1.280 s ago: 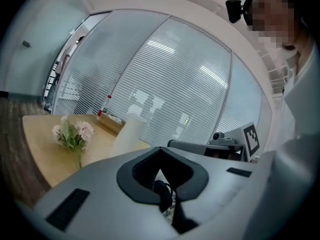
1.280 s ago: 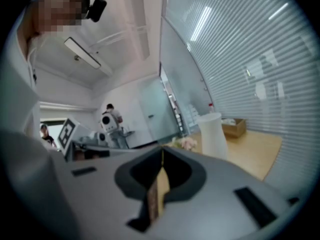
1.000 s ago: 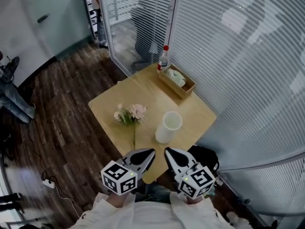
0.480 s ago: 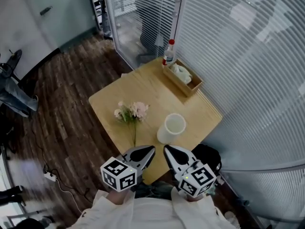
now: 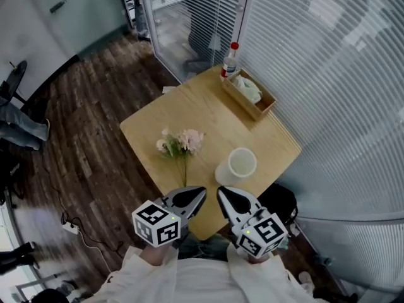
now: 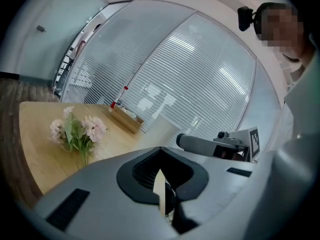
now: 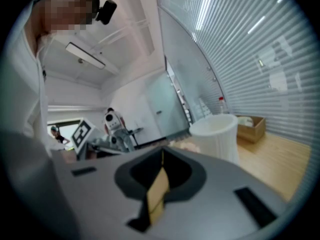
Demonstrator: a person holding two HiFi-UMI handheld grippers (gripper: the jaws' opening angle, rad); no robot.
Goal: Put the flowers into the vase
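Observation:
A small bunch of pink flowers [image 5: 181,145] with green stems lies on the wooden table [image 5: 189,106], heads pointing away from me. To its right stands a white vase [image 5: 238,166], upright and empty. My left gripper [image 5: 187,197] hovers at the table's near edge, just short of the stem ends, shut with nothing in it. My right gripper [image 5: 228,199] hangs beside it, below the vase, also shut and empty. In the left gripper view the flowers [image 6: 77,131] lie ahead to the left. In the right gripper view the vase [image 7: 215,134] stands close ahead.
A wooden box [image 5: 249,93] with white stuff inside sits at the table's far corner, with a red-capped bottle [image 5: 230,60] behind it. Glass walls with blinds [image 5: 328,74] run along the table's right side. Dark wood floor [image 5: 82,125] lies to the left, with a black bag [image 5: 281,201] under the table.
Both grippers have edged forward towards the table's near edge, jaws still shut. The flowers and vase have not moved on the table; my view has shifted a little.

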